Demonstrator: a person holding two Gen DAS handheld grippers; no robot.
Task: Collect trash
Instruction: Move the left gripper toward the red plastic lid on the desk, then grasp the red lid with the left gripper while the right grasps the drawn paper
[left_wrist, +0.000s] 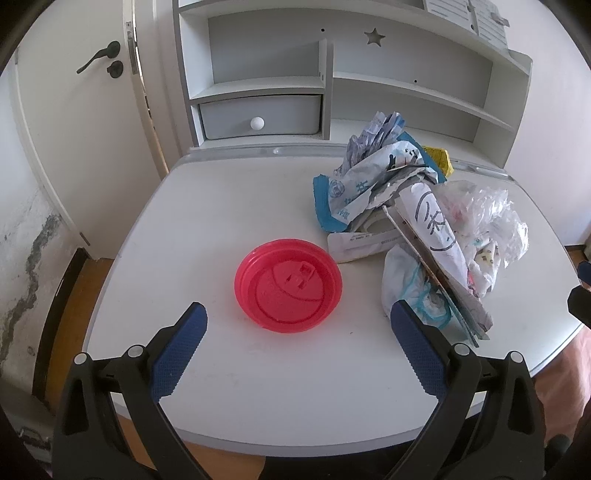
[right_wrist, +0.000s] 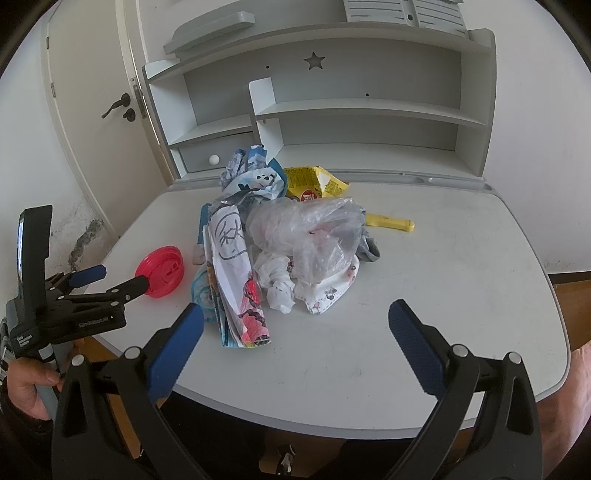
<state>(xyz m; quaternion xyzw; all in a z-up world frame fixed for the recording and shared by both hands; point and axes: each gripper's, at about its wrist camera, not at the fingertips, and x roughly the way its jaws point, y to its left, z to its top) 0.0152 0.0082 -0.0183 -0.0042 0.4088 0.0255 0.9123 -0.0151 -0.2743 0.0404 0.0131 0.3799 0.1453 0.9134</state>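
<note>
Desk (left_wrist: 229, 206) carries all the waste observed. Left gripper (left_wrist: 297, 314) is spread wide and holds nothing; it hangs above the near edge. Red plastic lid (left_wrist: 288, 286) lies flat just ahead of its fingertips, centred between them and not in contact with either pad. Ahead and to the right of this claw stands the trash pile (left_wrist: 417, 221), its near corner just beside the right fingertip (left_wrist: 410, 325).

Right gripper (right_wrist: 295, 314) is likewise wide apart and empty. The pile sits directly ahead, nearer the left finger: a printed paper bag (right_wrist: 236, 273), then a clear plastic bag (right_wrist: 314, 232), with a yellow wrapper (right_wrist: 314, 181) behind. A yellow strip (right_wrist: 391, 222) lies beyond, ahead of the right finger.
</note>
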